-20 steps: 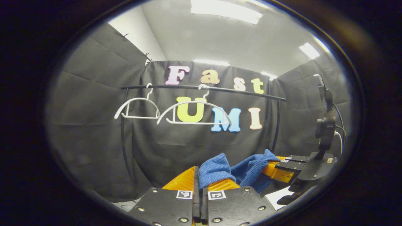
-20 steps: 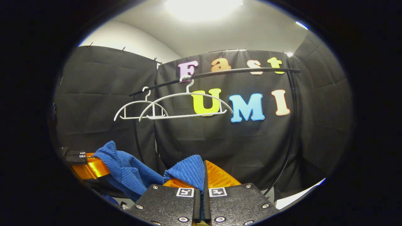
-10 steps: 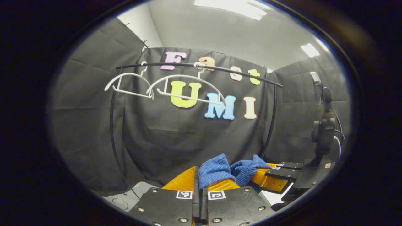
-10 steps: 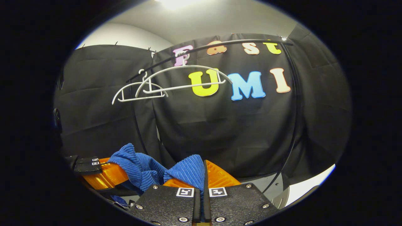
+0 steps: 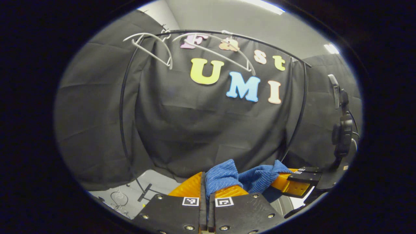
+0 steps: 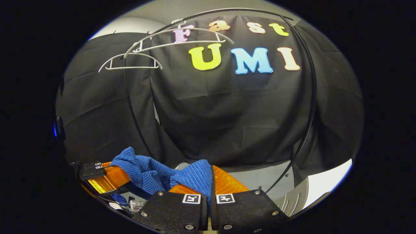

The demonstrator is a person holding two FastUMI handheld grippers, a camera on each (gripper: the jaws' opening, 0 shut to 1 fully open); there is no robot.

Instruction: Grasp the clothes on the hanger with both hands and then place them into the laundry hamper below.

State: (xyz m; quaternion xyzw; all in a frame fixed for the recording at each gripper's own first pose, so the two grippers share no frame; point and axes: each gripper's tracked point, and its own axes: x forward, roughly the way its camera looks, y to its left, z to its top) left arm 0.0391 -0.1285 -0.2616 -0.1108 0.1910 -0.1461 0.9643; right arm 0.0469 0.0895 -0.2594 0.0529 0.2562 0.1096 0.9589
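A blue ribbed garment [image 5: 224, 177] is stretched between my two grippers. My left gripper [image 5: 205, 188] is shut on one bunched end of it, and the other end runs right to the right gripper [image 5: 289, 183], seen farther off. In the right gripper view my right gripper [image 6: 210, 185] is shut on a fold of the blue garment [image 6: 152, 174], which runs left to the left gripper [image 6: 104, 178]. Two bare white hangers [image 5: 152, 48] [image 6: 175, 39] hang on the black rail [image 5: 211, 32] high above. The hamper is hidden from both views.
The black rack's curved uprights [image 5: 122, 107] [image 6: 310, 104] stand in front of the cloth wall. Grey floor [image 5: 143, 188] with a thin cable lies below. A pale ribbed curved edge [image 6: 299, 198] shows at the lower right. A camera mount [image 5: 341, 130] rises on the right gripper.
Both grippers have gone down with the garment held between them; the rail and hangers have risen in both views and floor now shows below.
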